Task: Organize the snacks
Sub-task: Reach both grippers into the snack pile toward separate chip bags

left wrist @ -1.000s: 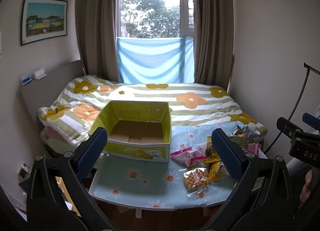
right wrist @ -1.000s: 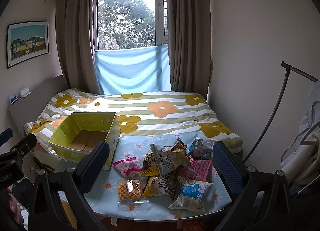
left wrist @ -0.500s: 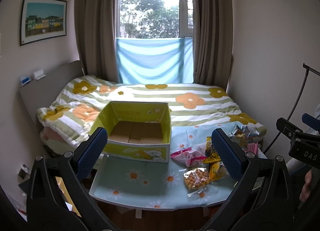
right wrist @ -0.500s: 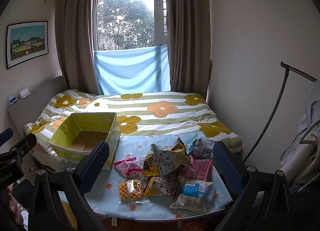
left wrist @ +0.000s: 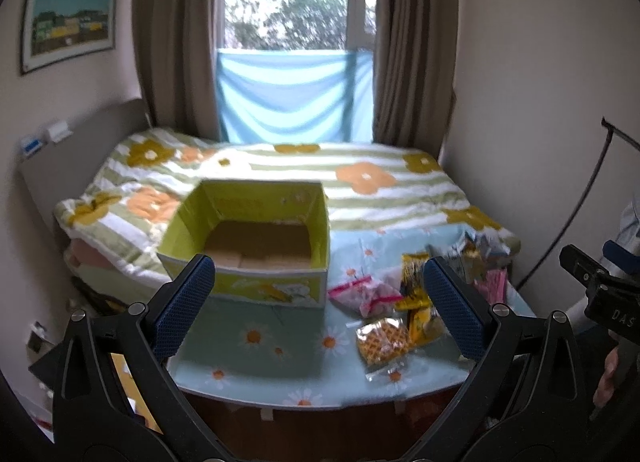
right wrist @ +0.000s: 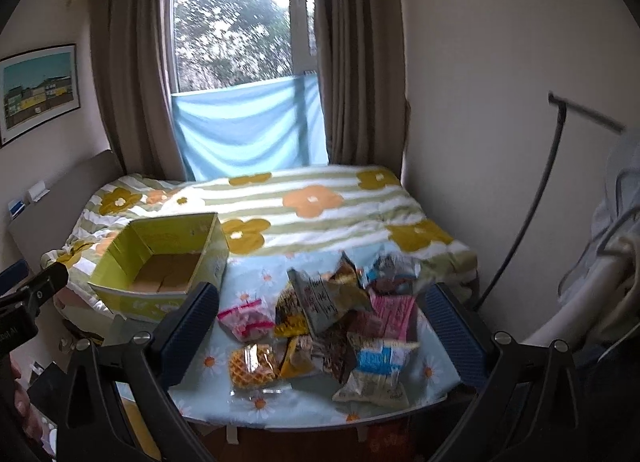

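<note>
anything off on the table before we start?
Nothing damaged or spilled. The snacks lie in a loose overlapping heap on the right side of the table, none in the box yet, which sits empty at left. Both grippers, left and right, are open and hold nothing.

box (left wrist: 256, 294) yellow-green | tablecloth (left wrist: 280, 346) pale blue, daisies | quilt (right wrist: 320, 214) green-white stripes, orange flowers

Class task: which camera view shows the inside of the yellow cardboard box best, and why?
The left wrist view: the yellow cardboard box faces the camera squarely, its brown floor bare. The right wrist view shows the box off to the left at an angle, with part of its floor hidden by the near wall.
</note>
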### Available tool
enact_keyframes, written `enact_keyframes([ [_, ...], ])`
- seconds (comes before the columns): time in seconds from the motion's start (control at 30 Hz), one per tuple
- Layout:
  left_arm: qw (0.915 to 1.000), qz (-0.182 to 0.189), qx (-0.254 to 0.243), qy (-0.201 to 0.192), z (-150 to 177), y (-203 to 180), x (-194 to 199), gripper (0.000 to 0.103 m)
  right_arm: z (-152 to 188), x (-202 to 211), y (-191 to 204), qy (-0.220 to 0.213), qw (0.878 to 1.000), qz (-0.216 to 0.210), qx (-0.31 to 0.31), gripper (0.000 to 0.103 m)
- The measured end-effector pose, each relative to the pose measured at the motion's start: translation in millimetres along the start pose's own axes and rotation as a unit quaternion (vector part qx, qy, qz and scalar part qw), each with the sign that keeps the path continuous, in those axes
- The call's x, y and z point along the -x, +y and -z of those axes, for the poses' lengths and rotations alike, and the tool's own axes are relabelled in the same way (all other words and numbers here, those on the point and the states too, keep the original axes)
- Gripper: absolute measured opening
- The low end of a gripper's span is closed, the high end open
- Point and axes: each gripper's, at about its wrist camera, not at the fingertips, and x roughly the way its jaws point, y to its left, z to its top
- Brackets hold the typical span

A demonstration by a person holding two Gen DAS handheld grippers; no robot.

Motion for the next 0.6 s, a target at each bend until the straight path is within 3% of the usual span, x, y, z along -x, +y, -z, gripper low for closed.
enact_keyframes([
  [0.27, 0.9964, 0.059, -0.005, 0.061, 18, -11, -54, 0.103, 32, -31, -21, 0.054, 0.998, 0.006, -0.038, 0.103],
  [0.6, 0.9875, 0.086, -0.089, 0.098, 18, -73, -123, 0.103, 67, -104, -70, 0.147, 0.985, 0.023, -0.090, 0.103],
])
